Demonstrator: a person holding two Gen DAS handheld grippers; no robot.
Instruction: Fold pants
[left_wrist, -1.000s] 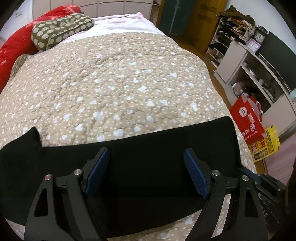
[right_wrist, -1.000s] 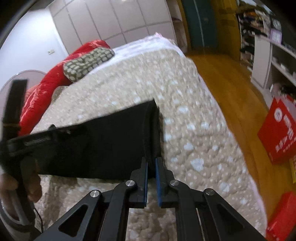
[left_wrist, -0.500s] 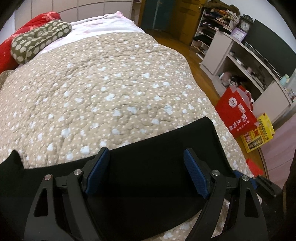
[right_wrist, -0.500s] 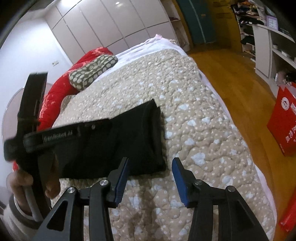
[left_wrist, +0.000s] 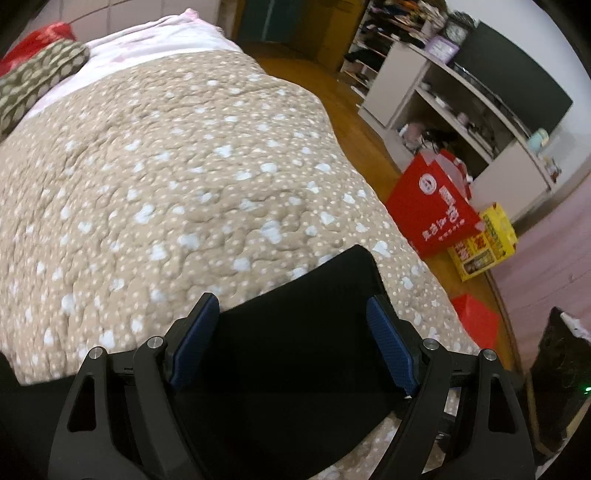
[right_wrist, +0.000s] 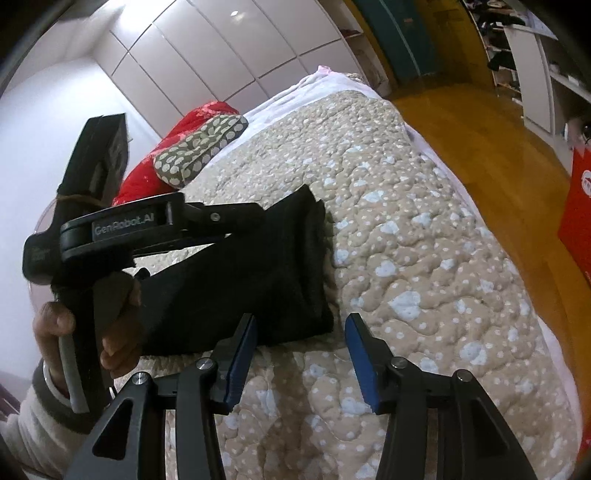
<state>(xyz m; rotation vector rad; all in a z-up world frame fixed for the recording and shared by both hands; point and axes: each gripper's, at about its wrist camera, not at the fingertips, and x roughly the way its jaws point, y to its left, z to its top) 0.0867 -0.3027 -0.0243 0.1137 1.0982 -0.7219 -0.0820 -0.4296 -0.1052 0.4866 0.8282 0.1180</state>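
Observation:
The black pants (left_wrist: 295, 339) lie flat in a folded band on the beige dotted bedspread (left_wrist: 177, 166), near the bed's front edge. My left gripper (left_wrist: 291, 336) is open and empty, hovering over the pants with its blue pads apart. In the right wrist view the pants (right_wrist: 258, 280) end in a folded edge just ahead. My right gripper (right_wrist: 301, 354) is open and empty, a little short of that edge. The left gripper's body (right_wrist: 147, 229) shows above the pants, held by a hand.
A spotted pillow (right_wrist: 199, 147) and a red blanket (right_wrist: 173, 151) lie at the head of the bed. Red and yellow boxes (left_wrist: 443, 210) stand on the wooden floor right of the bed. White shelves (left_wrist: 461, 103) stand beyond them.
My right gripper let go of the pants' end, opened and drew back a little. My left gripper stayed open and swung toward the right end of the pants.

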